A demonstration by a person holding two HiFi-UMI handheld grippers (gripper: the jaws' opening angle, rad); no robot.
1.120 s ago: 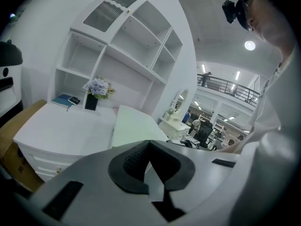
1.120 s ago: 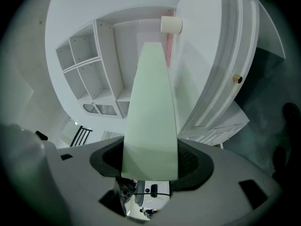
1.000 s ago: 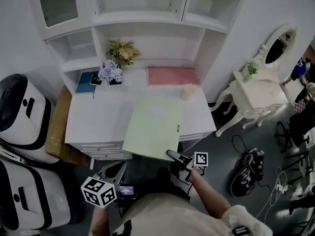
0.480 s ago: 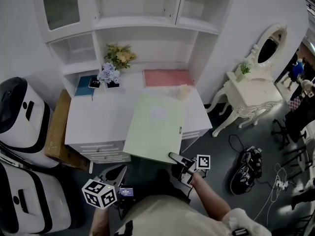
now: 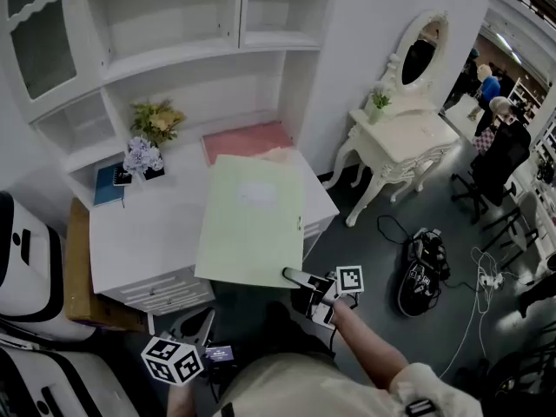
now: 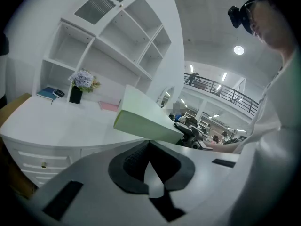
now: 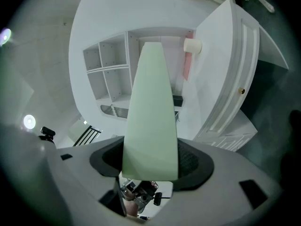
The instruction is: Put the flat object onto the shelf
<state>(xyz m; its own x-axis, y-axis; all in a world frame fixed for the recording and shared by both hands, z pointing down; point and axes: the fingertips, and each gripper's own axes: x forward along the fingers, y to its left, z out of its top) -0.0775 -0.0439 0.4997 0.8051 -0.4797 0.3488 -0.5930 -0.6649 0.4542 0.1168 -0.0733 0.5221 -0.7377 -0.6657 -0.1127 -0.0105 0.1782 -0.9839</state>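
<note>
My right gripper (image 5: 301,279) jaws clamp the flat object (image 5: 252,224) by its near edge, cantilevering it toward the shelf (image 5: 204,52) (left gripper (image 5: 201,321) jaws closed, empty).

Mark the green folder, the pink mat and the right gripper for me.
green folder (image 5: 252,220): head view, middle of its top face.
pink mat (image 5: 239,139): head view, bare part behind the green folder.
right gripper (image 5: 294,277): head view, between its fingers at the green folder's near corner.
</note>
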